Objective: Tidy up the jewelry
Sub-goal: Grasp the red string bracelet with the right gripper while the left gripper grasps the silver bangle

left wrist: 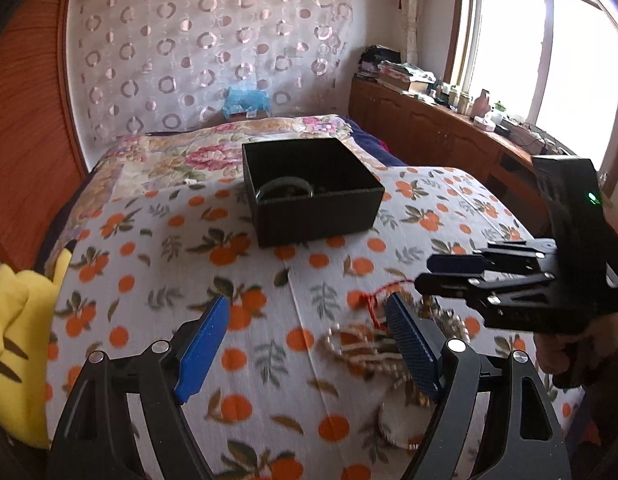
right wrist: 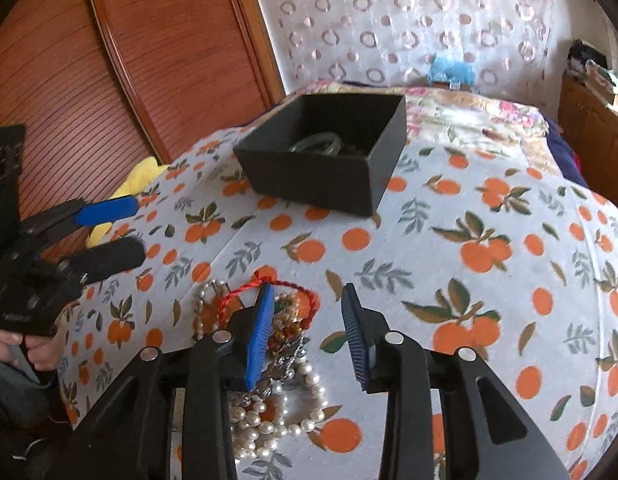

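Right gripper [right wrist: 307, 332] low over pearls [right wrist: 277, 420]

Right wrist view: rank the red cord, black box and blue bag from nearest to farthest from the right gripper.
1. Red cord, at the right gripper, on the jewelry pile.
2. Black box, mid-bed, ahead.
3. Blue bag, far back by the curtain.

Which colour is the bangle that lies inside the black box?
The bangle is pale green; the right wrist view shows it best, inside the black box.
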Tool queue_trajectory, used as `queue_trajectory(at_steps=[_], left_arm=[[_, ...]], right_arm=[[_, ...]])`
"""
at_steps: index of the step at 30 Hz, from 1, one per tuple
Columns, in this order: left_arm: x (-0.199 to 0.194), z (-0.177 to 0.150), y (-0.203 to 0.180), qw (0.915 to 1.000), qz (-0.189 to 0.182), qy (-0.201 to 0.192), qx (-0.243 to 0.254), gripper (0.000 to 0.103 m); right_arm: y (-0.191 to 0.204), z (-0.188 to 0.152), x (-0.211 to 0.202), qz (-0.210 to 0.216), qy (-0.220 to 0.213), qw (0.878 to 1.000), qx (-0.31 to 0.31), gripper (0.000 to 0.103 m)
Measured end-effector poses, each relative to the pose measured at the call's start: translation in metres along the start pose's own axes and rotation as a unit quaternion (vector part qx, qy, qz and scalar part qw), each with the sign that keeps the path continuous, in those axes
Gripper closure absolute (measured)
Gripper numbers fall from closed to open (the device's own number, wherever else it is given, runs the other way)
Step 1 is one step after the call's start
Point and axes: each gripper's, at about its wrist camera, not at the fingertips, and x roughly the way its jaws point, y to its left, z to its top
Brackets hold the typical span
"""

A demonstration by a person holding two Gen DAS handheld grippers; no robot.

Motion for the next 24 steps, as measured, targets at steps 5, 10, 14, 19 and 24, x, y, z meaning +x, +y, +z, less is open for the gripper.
queue_trajectory(at_steps=[5,10,14,19,24], left_arm=[[-0.009,-0.013,0.0,1.0,0.001,-0.002,-0.006,0.026],[-0.016,-0.028,-0.001,0.9999,0.003,0.0,-0.012,0.026],[-0.021,-0.038,-0.003,0.9998,0.0,0.004,-0.018,0.026],[-0.018,-0.047,-0.005,0.9996,0.002,0.021,-0.016,0.026],[-0.01,-0.055,-0.013,0.9992,-0.008,0.037,-0.007,0.026]], right_arm=[[0.003,-0.003,0.005,0.0,0.011,1.0,0.009,0.066],[0.004,-0.006,0.009,0.006,0.022,1.0,0.009,0.085],[0.007,-0.006,0.002,0.002,0.002,1.0,0.007,0.094],[0.012,-0.002,-0.017,-0.007,-0.028,1.0,-0.004,0.095],[0.017,0.0,-0.045,-0.021,-0.066,0.997,-0.015,0.095]])
